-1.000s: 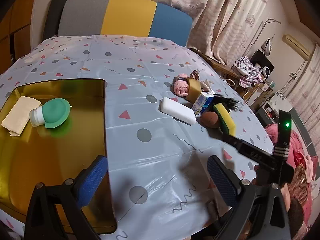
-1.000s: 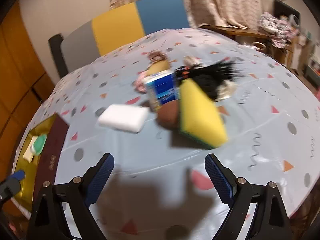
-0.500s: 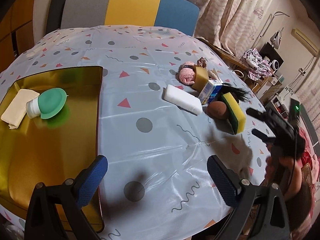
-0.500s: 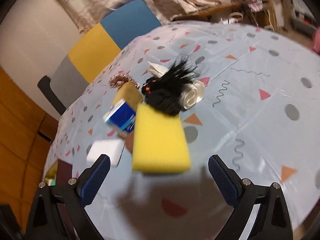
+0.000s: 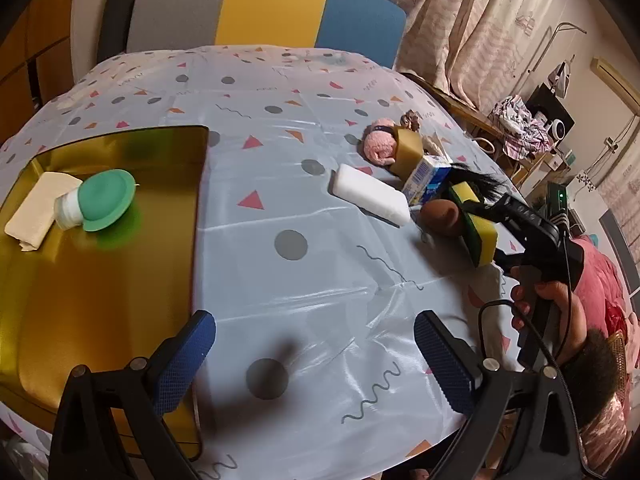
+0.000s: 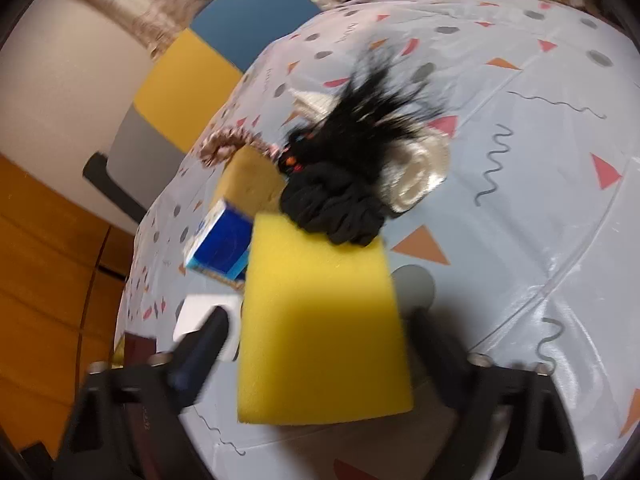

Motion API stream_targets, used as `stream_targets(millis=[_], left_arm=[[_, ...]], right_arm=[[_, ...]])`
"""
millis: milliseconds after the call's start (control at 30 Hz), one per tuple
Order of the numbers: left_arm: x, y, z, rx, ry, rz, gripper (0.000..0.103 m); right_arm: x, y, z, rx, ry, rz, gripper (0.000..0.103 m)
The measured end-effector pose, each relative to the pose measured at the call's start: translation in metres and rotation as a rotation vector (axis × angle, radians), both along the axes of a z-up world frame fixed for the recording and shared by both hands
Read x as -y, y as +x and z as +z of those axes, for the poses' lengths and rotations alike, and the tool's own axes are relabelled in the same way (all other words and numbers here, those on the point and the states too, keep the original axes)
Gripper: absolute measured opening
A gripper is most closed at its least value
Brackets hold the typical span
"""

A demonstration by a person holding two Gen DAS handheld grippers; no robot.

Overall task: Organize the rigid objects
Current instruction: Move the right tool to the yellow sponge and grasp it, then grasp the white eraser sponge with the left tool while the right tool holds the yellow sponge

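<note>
Blue-padded fingers of the right gripper had just been closing, the yellow sponge between them; contact unclear from blur; sponge stood on edge beside a brown ball; left gripper gaped empty above the bench; gold tray leftward.

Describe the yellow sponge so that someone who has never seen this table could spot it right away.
On the round table with the pale blue patterned plastic cloth, look at the cluster of small items on the side away from the gold tray. The yellow rectangular sponge with a dark green scouring layer stands on edge there, between the right tongs, beside a brown egg-shaped object. It is the only bright yellow block with a green backing.
</note>
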State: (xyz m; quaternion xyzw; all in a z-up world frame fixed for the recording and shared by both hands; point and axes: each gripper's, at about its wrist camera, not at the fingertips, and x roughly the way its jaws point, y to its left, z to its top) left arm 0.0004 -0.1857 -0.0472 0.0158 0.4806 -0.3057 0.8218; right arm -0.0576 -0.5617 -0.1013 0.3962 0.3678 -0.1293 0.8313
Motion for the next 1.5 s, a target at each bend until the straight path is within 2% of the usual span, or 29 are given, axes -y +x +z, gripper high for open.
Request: stream_targets(millis=[33,200,367,533,667,800,1000,1167,1333,1500], left_arm=[[0.003,0.0,-0.001,-0.004,0.003,-0.005,0.101],[0.015,0.003,-0.006,-0.028,0.013,-0.015,0.101],[0.036,0.014,-0.01,-0.065,0.011,-0.004,0.101],[0.065,0.031,-0.011,-0.105,-0.016,0.008,0.101],[0.091,0.051,-0.015,-0.149,-0.036,0.035,0.101],[0.113,0.069,-0.023,-0.207,-0.053,0.057,0.101],[0.143,0.103,-0.046,-0.324,-0.044,0.143,0.101],[0.165,0.126,-0.061,-0.388,0.022,0.165,0.101],[0.183,0.145,-0.062,-0.362,0.06,0.173,0.101],[0.2,0.155,-0.064,-0.292,0.145,0.163,0.101]], right_arm=[[-0.002,0.0,-0.002,-0.004,-0.003,0.015,0.072],[-0.012,-0.016,0.001,0.039,-0.072,0.024,0.071],[-0.019,-0.036,0.01,0.05,-0.245,-0.027,0.071],[-0.015,-0.048,0.009,0.044,-0.338,-0.068,0.071],[-0.026,-0.048,0.003,0.04,-0.421,-0.034,0.071],[-0.033,-0.052,0.002,0.088,-0.431,0.003,0.071],[-0.032,-0.05,-0.003,0.109,-0.404,0.018,0.071],[-0.031,-0.049,-0.008,0.105,-0.386,0.016,0.07],[-0.032,-0.051,-0.009,0.11,-0.387,0.013,0.07],[-0.03,-0.052,-0.01,0.12,-0.374,0.011,0.07]])
